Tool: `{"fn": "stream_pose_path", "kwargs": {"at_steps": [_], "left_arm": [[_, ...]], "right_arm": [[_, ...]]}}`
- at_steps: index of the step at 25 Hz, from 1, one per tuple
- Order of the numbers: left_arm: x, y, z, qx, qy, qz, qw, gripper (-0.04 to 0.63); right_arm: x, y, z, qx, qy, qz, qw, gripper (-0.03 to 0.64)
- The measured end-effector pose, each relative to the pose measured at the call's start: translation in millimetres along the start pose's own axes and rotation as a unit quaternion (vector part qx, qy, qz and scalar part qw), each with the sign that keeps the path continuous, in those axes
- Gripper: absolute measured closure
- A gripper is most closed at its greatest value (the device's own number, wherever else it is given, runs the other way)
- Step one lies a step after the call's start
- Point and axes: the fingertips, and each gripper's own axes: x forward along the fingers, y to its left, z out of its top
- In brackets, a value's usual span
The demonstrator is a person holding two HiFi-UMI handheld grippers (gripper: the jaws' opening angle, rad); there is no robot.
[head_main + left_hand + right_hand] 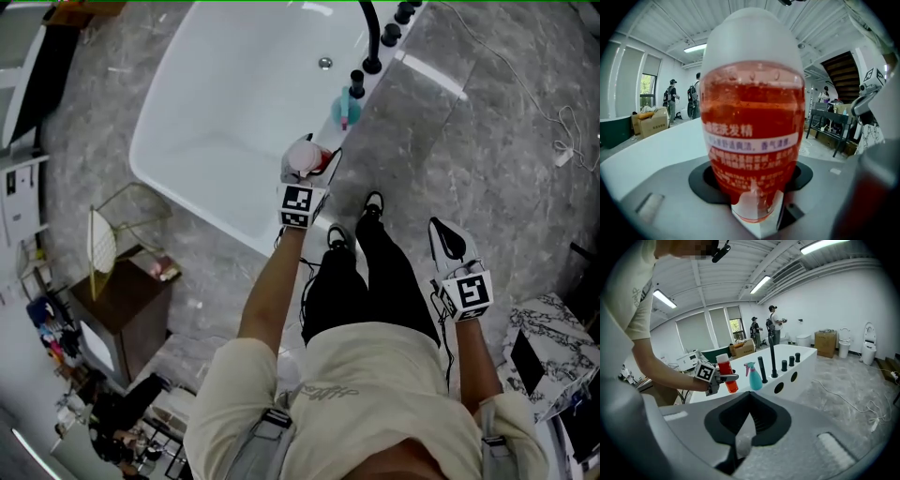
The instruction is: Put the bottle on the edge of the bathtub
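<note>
A bottle (302, 157) of red liquid with a white cap stands upright between the jaws of my left gripper (314, 164), which is shut on it. The bottle fills the left gripper view (752, 122), label toward the camera. It hangs over the near right rim of the white bathtub (379, 82); whether it touches the rim is not visible. In the right gripper view, the left gripper (723, 377) holds the bottle (728, 377) beside the tub's rim (806, 357). My right gripper (448, 242) stays low at the right over the floor, jaws together and empty (744, 439).
On the rim stand a teal spray bottle (347, 109), a black pump bottle (357, 84), a black faucet (371, 37) and black knobs (391, 35). A gold wire stand (122, 225) and brown cabinet (127, 300) are left of the tub. A cable (525, 84) lies on the marble floor.
</note>
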Motion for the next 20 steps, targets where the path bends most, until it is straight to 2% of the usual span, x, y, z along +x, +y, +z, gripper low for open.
{"fn": "stream_pose_path", "kwargs": {"at_steps": [5,10,20], "left_arm": [[27,9,-16,0.0,0.005,0.015,0.9999,0.293],[46,9,-25,0.023,0.004,0.001,0.9997,0.291],[70,5,-22,0.043,-0.02,0.007,0.9988,0.29]], "right_arm": [[11,-16,-15,0.016,0.022,0.002,1.0,0.615],[19,-27,-30,0.047,0.034,-0.009,0.998,0.615],[28,-40,-45,0.054,0.057,-0.007,0.997,0.615]]}}
